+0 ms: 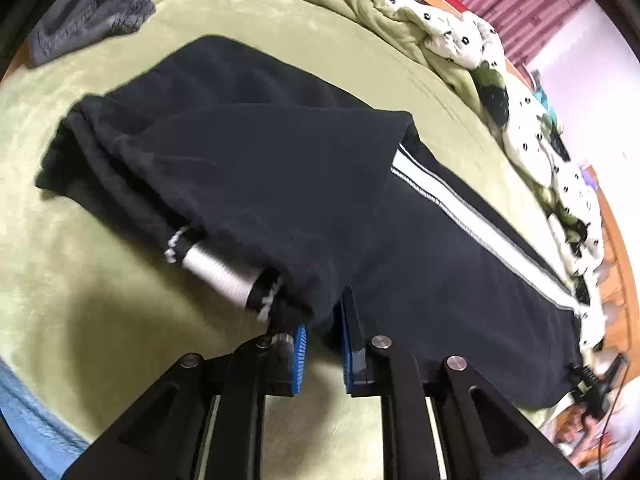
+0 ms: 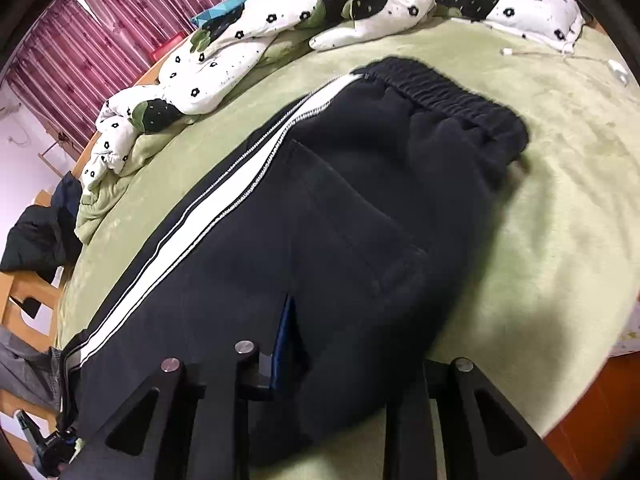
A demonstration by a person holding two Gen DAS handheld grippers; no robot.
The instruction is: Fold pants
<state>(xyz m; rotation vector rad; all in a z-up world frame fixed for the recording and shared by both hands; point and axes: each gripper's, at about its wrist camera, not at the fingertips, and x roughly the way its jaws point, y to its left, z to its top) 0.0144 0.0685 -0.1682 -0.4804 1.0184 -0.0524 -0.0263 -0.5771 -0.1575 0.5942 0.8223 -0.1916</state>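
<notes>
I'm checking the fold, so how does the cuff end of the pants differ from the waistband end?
The cuff end is white ribbing with black bands, folded back over the leg; the waistband is plain black gathered elastic, lying flat on the green blanket. Both belong to the same black pants.

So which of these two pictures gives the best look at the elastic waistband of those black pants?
The right wrist view. There the gathered waistband lies in full sight at the far end of the pants on the green blanket. The left wrist view shows only the leg end, with its white-striped cuffs; the waistband is out of sight.
</notes>
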